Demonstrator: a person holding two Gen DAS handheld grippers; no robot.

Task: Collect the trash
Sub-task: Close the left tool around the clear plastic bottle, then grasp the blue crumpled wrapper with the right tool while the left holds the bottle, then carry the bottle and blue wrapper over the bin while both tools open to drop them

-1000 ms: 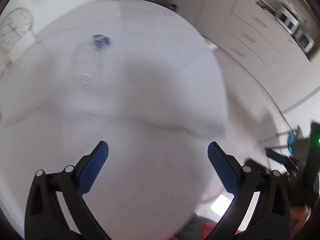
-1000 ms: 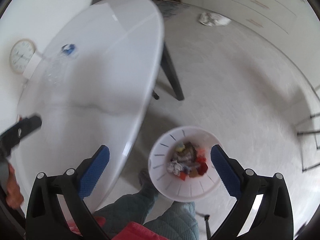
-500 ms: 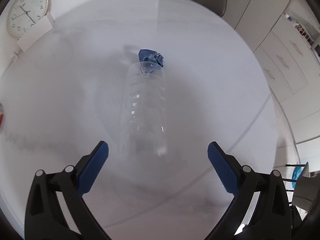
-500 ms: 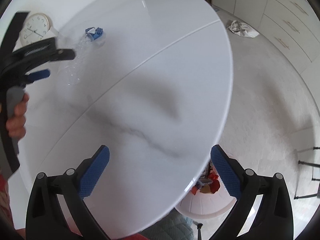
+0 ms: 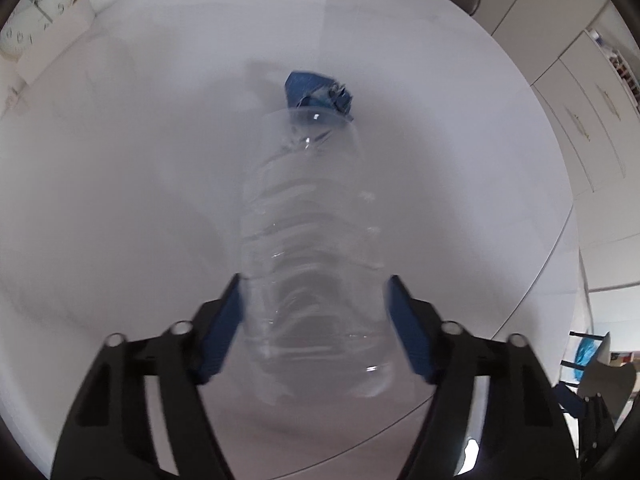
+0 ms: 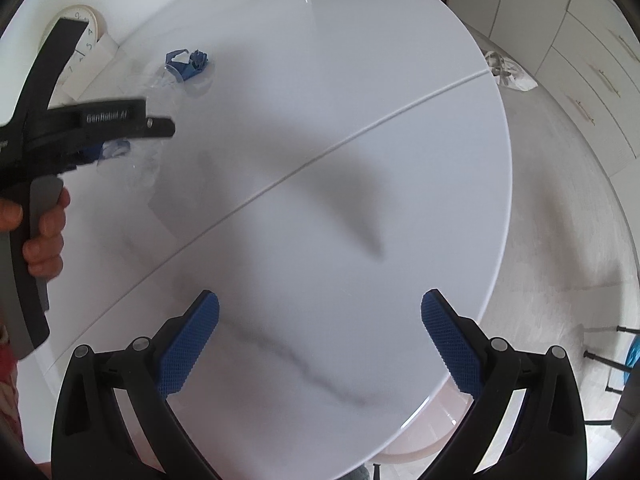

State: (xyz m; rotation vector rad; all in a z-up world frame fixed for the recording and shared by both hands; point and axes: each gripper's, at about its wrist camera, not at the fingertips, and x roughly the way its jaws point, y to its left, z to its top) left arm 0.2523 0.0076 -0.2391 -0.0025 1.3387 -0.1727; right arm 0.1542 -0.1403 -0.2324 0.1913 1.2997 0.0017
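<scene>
A clear plastic bottle [image 5: 312, 240] lies on the white marble table [image 5: 120, 180], its base toward me. My left gripper [image 5: 314, 320] has closed on the bottle's lower body, both blue pads touching its sides. A crumpled blue wrapper [image 5: 318, 94] lies just beyond the bottle's neck. In the right wrist view the left gripper [image 6: 120, 148] holds the bottle [image 6: 156, 120] at the table's left, with the wrapper [image 6: 188, 62] behind it. My right gripper [image 6: 320, 328] is open and empty above the table's near part.
A wall clock [image 5: 36, 8] leans at the table's far left edge. A white bin's rim [image 6: 424, 436] shows under the table's near edge. White cabinets [image 6: 592, 60] line the right wall, and a crumpled bag [image 6: 508, 72] lies on the floor.
My left gripper moved forward over the bottle and closed its fingers on it. My right gripper drifted slightly further over the table and stayed open.
</scene>
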